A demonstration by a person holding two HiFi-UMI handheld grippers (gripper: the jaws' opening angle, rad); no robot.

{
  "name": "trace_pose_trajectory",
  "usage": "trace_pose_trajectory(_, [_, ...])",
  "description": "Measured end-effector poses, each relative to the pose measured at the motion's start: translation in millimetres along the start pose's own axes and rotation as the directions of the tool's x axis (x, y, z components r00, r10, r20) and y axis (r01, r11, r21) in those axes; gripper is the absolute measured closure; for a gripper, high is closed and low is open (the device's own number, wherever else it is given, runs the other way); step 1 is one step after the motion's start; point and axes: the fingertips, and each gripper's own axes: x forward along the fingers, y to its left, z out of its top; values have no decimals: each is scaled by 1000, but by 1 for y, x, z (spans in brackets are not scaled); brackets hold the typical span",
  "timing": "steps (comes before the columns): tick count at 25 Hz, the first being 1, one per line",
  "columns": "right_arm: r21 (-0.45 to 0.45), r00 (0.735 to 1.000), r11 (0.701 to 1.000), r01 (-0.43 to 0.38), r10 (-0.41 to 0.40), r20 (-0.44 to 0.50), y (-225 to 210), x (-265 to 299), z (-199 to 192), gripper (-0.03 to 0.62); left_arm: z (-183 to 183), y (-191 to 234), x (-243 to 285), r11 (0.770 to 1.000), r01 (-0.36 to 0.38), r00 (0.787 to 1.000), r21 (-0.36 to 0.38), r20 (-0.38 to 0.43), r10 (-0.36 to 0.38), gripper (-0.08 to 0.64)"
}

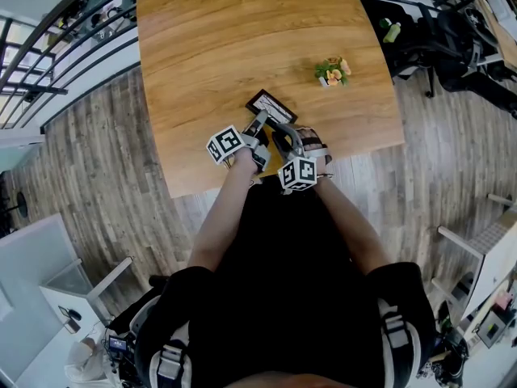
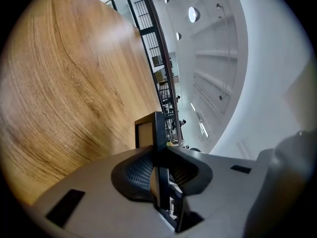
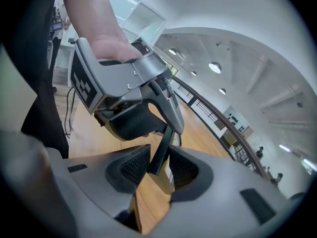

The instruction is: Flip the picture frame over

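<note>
Near the table edge [image 1: 363,144], left claw [image 2: 159,157] (rolled sideways) clamps picture frame [image 1: 271,103].

Open-plan office in a big atrium building. Wood bench [image 1: 242,31] on plank floor [image 1: 105,160], black railing [image 1: 48,51] along the edge, dark office chairs [image 1: 452,43] to one side. Curved white ceiling [image 3: 237,29] with round recessed lights [image 2: 193,15], railed galleries beyond.

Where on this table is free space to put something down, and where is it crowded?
Free: the table beyond the picture frame, and its whole left side. A smaller patch lies between frame and flower ornament. Crowded: the near edge, where left gripper and right gripper work at the frame.
</note>
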Motion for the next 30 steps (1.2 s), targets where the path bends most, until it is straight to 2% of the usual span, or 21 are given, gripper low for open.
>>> trace_pose_trajectory(3, [116,996,990,-78,71,60,4,1,4,448,3,-2,-2,999,4,1000,38,-5,-4,465])
trace_pose_trajectory(6, [254,980,951,-176,146,135,6,-1,9,431,6,-1,-5,999,6,1000,48,0,-6,465])
trace_pose_trajectory(10, [420,944,852,-313,231,237,7,-7,19,423,10,1,-13,998,11,1000,69,3,-11,465])
trace_pose_trajectory(14, [519,938,791,-324,198,285,-7,-10,17,422,16,2,-17,995,18,1000,93,0,-18,465])
trace_pose_trajectory(19, [673,939,662,-330,155,308,-28,-5,-6,431,12,0,-25,982,57,996,179,-83,-43,465])
trace_pose_trajectory(21, [706,935,618,-347,170,310,-30,-3,-16,433,9,-2,-28,979,74,992,191,-110,-53,465])
trace_pose_trajectory(24, [725,914,557,-405,230,334,-24,-1,-25,426,6,-9,-35,975,104,987,196,-144,-77,465])
trace_pose_trajectory(27, [744,901,509,-433,249,354,-19,-2,-29,423,5,-8,-45,968,95,982,231,-182,-53,465])
trace_pose_trajectory(28, [752,898,490,-441,252,362,-18,-2,-30,423,2,-11,-46,973,119,977,198,-196,-79,465])
trace_pose_trajectory(30, [770,888,444,-458,258,380,-18,1,-35,424,-8,-26,-46,974,221,955,56,-214,-205,465])
